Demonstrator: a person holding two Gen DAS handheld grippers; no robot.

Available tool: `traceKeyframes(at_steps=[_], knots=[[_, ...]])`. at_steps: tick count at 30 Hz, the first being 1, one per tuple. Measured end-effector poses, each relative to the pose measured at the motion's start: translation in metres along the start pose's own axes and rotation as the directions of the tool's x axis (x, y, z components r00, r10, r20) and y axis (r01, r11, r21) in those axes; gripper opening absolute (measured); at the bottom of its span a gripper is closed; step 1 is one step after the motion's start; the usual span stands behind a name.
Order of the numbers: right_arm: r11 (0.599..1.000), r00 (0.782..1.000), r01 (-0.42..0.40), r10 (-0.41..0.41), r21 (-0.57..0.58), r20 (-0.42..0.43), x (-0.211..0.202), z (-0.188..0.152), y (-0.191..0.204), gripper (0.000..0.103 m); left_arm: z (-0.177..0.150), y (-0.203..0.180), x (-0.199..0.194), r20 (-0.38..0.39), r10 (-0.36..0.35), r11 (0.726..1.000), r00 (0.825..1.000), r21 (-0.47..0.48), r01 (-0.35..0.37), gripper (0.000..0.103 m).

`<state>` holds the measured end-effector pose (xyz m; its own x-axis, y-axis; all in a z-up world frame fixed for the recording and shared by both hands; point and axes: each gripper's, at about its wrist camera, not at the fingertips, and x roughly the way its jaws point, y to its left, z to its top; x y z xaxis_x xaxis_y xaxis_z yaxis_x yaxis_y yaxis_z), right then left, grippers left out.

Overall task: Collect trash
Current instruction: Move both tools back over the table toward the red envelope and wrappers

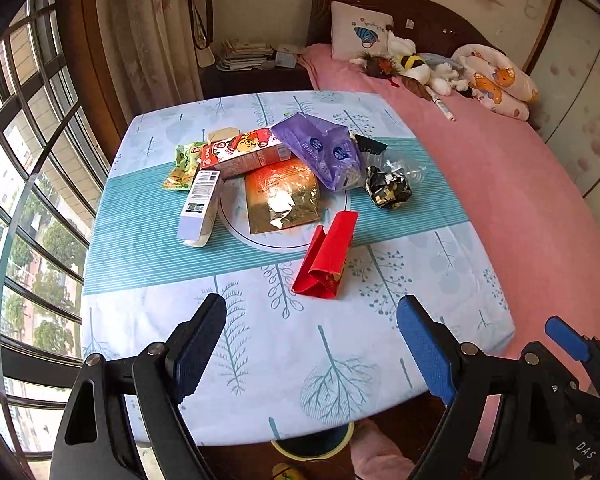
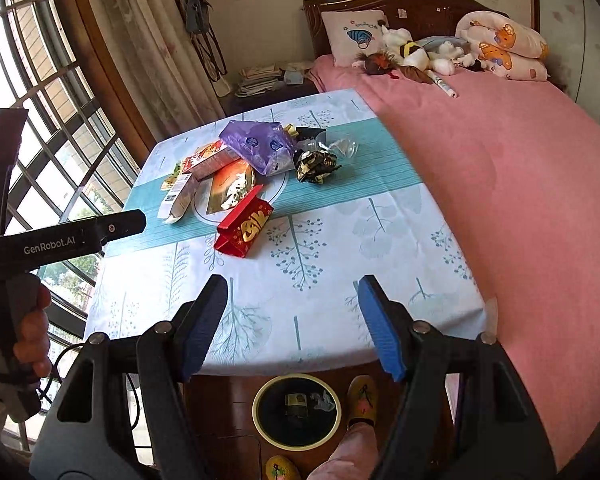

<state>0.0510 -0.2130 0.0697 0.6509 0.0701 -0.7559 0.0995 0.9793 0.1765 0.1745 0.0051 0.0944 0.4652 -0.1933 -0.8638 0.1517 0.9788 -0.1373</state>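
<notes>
Hovering wide open and empty over the near worktop edge, the left gripper and right gripper face a folded red packet; beyond it, cartons, a purple bag and crumpled wrappers cluster mid-table.

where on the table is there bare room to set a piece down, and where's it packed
Bare cloth: the near strip of the table between the red packet and the front edge, and the far-left corner behind the green wrapper. Packed: the middle band, from the white box across to the crumpled black foil.
</notes>
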Motion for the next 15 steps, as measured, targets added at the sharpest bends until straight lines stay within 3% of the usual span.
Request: traceKeyframes(at_steps=[7,15], knots=[[0.995,0.992,-0.087,0.083,-0.039,-0.090,0.102,0.084,-0.046,0.063,0.052,0.000,0.104,-0.149,-0.005,0.995,0.989,-0.095,-0.010,0.077],[0.980,0.965,-0.184,0.167,-0.070,-0.200,0.204,0.146,-0.075,0.063,0.062,-0.007,0.193,-0.297,-0.009,0.994,0.955,-0.110,-0.025,0.069]])
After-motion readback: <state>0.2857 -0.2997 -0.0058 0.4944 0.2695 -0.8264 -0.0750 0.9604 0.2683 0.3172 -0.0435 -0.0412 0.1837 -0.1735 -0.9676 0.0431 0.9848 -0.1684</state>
